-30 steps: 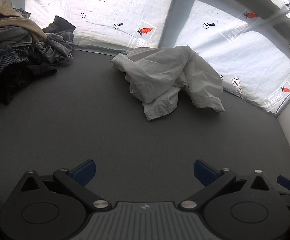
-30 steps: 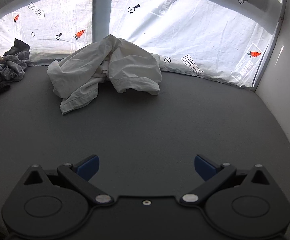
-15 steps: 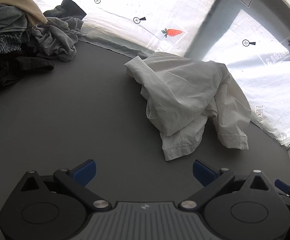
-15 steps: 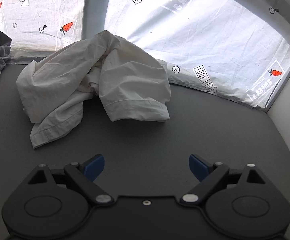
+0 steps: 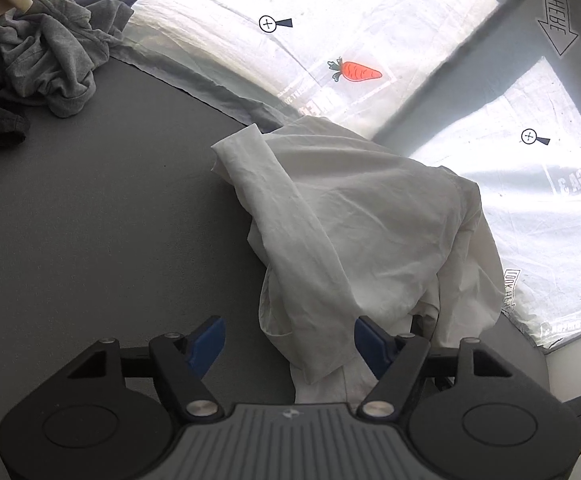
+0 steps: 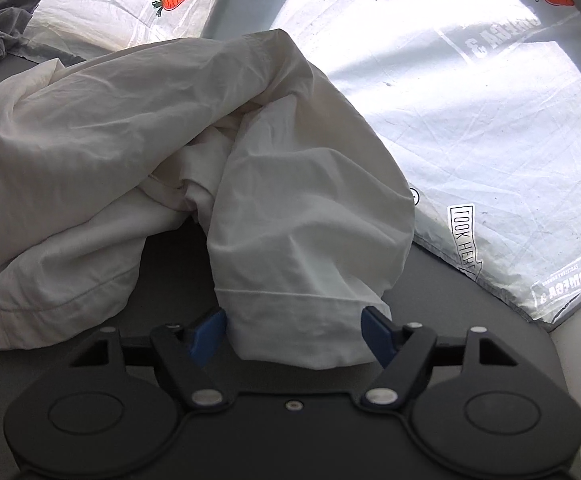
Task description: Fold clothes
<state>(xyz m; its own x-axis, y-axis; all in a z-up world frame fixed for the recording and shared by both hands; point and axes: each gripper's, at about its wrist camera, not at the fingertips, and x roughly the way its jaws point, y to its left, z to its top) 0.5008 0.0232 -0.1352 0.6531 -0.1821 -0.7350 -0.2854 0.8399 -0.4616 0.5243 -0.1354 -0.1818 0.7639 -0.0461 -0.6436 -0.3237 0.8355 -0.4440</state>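
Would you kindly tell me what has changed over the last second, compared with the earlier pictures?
Both grippers came forward to the crumpled white cotton garment. The left gripper and right gripper have been closing; each now has a hanging fold of it between its fingers, though neither is clamped yet. The garment, the pile of grey and dark clothes and the dark grey table stayed put.

**Garment between both sets of jaws**

I see the crumpled garment (image 6: 138, 128) lying on the table (image 5: 90, 240), close against the printed sheet (image 5: 370, 20) behind it. One hemmed end reaches between the fingers of my right gripper (image 6: 293, 334); another fold lies between those of my left gripper (image 5: 288, 340). The clothes pile (image 5: 46, 56) sits far left, well apart.
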